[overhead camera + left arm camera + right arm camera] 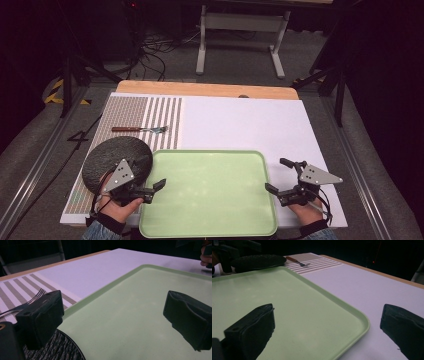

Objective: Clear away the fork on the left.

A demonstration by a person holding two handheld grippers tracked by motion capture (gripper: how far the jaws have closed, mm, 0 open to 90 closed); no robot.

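A pale green tray (207, 192) lies empty at the near middle of the table. A dark round plate (117, 160) rests by its left far corner, on the striped placemat (155, 117). Beyond the plate lies a fork (140, 129) with a brown handle. My left gripper (154, 190) hovers open at the tray's left rim. In the left gripper view, one jaw is over the plate (60, 347) and the other over the tray (130, 315), with the fork (35, 298) behind. My right gripper (280, 176) stands open, straddling the tray's right rim (362, 322), with nothing between its jaws.
A white mat (240, 125) covers the wooden table (200, 89); its right and far parts are bare. Beyond the table stand a white desk frame (240, 35) and loose cables (155, 50) on the floor. Dark stands flank both sides.
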